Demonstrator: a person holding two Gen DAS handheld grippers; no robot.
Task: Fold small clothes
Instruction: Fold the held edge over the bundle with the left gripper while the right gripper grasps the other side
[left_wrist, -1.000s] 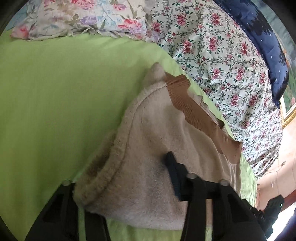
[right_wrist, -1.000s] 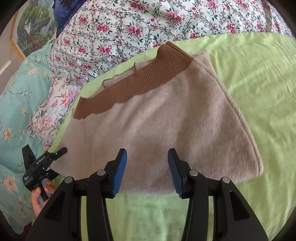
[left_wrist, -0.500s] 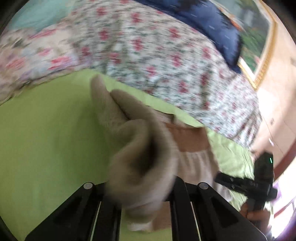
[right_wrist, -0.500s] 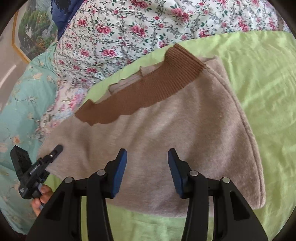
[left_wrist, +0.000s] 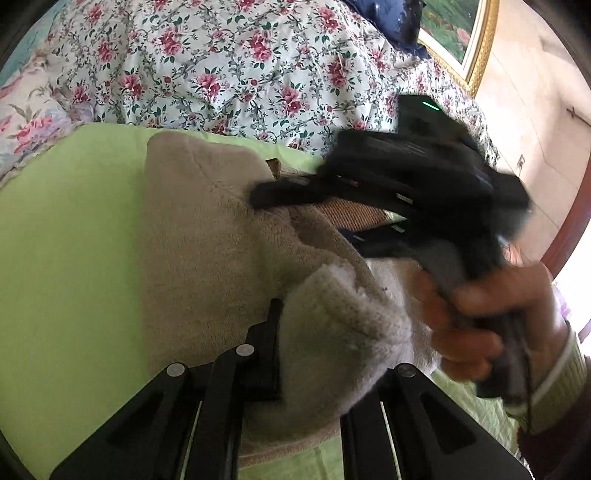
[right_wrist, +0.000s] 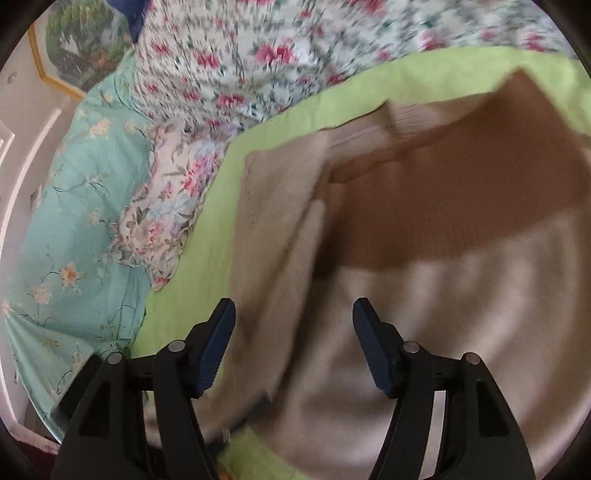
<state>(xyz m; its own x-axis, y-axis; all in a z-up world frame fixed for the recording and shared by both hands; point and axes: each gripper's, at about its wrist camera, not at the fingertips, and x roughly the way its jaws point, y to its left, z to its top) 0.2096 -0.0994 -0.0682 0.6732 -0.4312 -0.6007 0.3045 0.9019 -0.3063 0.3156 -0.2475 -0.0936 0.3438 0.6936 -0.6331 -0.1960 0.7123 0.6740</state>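
A beige knit garment (left_wrist: 207, 251) with a brown ribbed band (left_wrist: 354, 216) lies on the lime green sheet (left_wrist: 66, 240). My left gripper (left_wrist: 306, 350) is shut on a thick fold of its beige edge, lifted over the rest; one finger (left_wrist: 273, 332) shows and cloth hides the other. My right gripper (left_wrist: 295, 210), held by a hand (left_wrist: 465, 317), hovers over the band just beyond. In the right wrist view the right gripper (right_wrist: 295, 343) has its jaws opening above the garment (right_wrist: 461, 314). Nothing is pinched between its blue pads (right_wrist: 218, 343).
A floral quilt (left_wrist: 240, 66) is bunched along the far side of the sheet. A turquoise floral cover (right_wrist: 74, 240) lies to the left in the right wrist view. A navy pillow (left_wrist: 388, 18) and a gold-framed picture (left_wrist: 461, 37) stand behind.
My left gripper closed on the garment's beige edge and carried the fold up and across toward the right gripper. The right gripper swept sideways over the garment and its jaws spread wider.
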